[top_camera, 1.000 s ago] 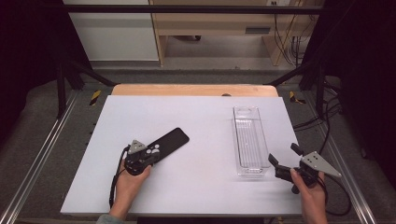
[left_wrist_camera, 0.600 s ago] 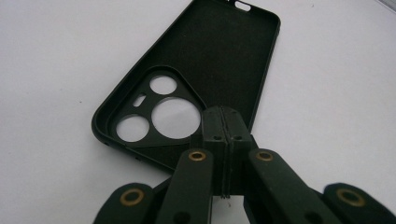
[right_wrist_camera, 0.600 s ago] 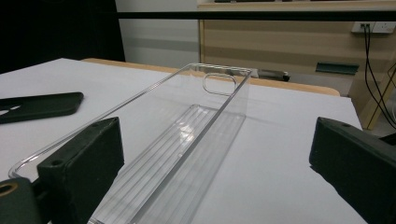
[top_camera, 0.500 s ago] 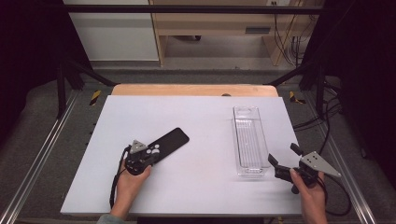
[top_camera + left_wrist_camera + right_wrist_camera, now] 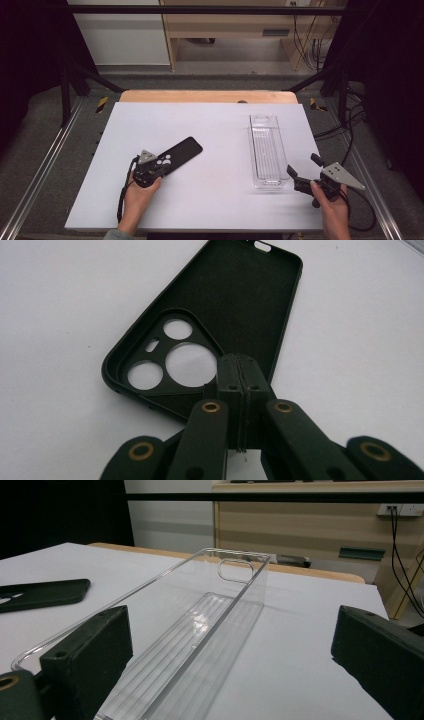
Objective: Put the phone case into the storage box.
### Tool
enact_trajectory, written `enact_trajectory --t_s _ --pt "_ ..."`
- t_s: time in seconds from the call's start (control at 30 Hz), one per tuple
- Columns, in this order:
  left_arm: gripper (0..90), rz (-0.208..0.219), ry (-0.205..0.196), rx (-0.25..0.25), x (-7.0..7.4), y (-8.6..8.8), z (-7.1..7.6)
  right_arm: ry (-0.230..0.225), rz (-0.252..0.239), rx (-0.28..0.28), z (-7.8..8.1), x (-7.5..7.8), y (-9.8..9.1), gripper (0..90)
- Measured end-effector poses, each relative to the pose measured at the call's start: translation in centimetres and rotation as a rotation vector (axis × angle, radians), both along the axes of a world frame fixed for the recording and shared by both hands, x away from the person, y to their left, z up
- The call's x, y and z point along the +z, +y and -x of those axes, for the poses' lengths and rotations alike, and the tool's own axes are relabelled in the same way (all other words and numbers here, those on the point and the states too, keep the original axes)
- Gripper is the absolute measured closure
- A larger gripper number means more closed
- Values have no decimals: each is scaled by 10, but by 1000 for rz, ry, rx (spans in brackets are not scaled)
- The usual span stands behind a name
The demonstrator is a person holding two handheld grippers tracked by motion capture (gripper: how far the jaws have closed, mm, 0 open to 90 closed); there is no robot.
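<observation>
A dark phone case [image 5: 179,151] lies inner side up on the white table [image 5: 215,120], left of centre, with its round camera cutouts towards me. My left gripper [image 5: 150,170] rests at that end. In the left gripper view its jaws [image 5: 239,365] are pressed together over the case [image 5: 240,300] rim beside the cutouts; nothing shows between the pads. A long clear plastic tray [image 5: 267,150] lies empty at the right. My right gripper [image 5: 302,170] sits just right of the tray's near end, jaws wide apart. In the right gripper view [image 5: 235,650] the tray [image 5: 200,620] runs ahead between them.
A wooden board [image 5: 207,96] edges the table's far side. Cables [image 5: 350,125] hang off the right side and metal rails [image 5: 45,170] run along the left. The case [image 5: 45,594] also appears at far left in the right gripper view.
</observation>
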State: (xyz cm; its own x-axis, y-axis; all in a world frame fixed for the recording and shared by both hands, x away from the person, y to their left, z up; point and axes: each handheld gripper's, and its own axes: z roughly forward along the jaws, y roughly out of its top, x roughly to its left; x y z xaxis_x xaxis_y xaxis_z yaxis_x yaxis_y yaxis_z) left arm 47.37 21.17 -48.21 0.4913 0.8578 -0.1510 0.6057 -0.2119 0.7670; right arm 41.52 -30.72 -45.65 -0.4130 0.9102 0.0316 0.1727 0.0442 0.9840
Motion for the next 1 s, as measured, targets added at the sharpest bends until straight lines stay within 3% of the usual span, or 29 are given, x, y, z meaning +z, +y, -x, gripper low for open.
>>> enact_trajectory --t_s 0.33,0.67,1.0 --pt "899 6 22 0 1 7 2 1 3 4 0 0 1 32" --pt "899 2 11 3 0 9 0 4 5 7 0 0 2 32" --pt "899 -8 40 -21 2 10 1 1 5 8 0 0 1 32"
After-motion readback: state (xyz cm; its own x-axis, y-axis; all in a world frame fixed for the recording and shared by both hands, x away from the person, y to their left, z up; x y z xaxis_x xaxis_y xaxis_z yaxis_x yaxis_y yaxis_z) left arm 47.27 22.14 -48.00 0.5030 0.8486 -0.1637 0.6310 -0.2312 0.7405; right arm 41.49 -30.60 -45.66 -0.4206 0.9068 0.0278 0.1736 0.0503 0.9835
